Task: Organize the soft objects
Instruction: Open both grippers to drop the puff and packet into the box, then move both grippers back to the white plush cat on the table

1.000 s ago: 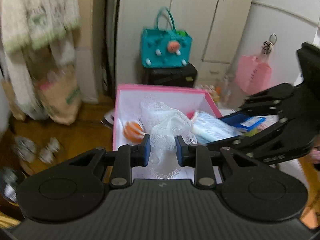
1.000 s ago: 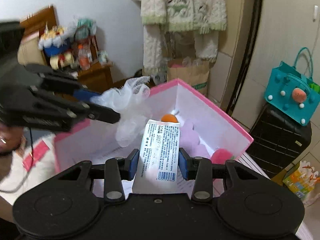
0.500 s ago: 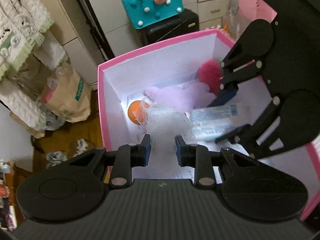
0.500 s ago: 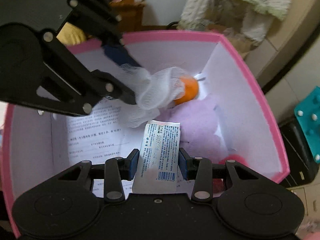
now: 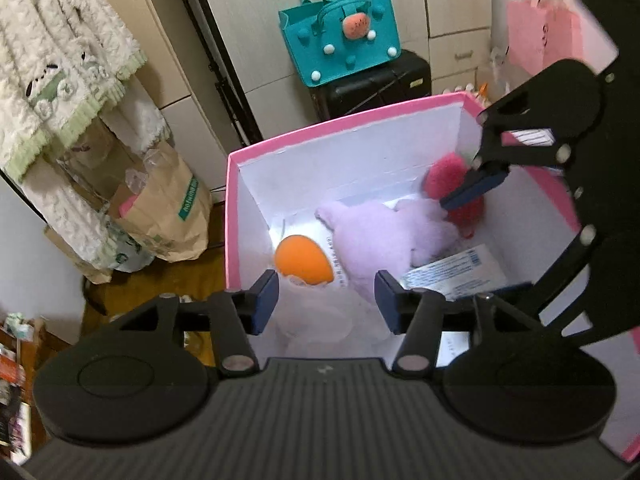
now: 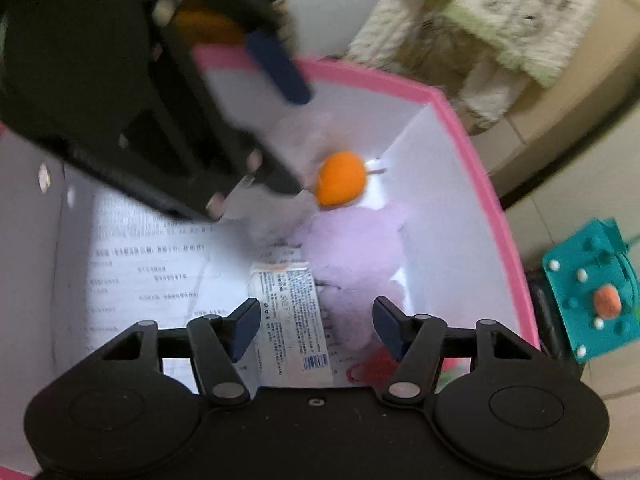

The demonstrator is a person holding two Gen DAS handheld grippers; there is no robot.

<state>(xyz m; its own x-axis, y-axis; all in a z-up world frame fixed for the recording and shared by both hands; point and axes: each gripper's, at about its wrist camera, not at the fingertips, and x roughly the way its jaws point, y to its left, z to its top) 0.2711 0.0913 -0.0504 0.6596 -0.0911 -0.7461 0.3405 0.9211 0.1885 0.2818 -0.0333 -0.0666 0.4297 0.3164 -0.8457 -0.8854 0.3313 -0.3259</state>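
Both grippers have dropped from above the rim into the pink box [image 5: 344, 128] since the earlier frames, and both sets of jaws have just been opening. The left gripper [image 5: 326, 300] stands with jaws spread; the white mesh puff [image 5: 320, 324] it carried lies pale and blurred on the box floor below and between the pads, with no pad pressing on it. The right gripper [image 6: 316, 322] likewise stands spread, and the printed tissue packet [image 6: 294, 320] lies flat on the floor between its fingers, clear of both. Already in the box are an orange ball [image 5: 303, 260] in the far corner, a lilac plush [image 5: 380, 236] beside it, and a red fluffy item [image 5: 452, 184] against the far wall. Judgement: these two deliveries appear complete, with release achieved. Whether further soft items remain outside cannot be told; none is visible close by. Withdrawal of both grippers is outstanding.
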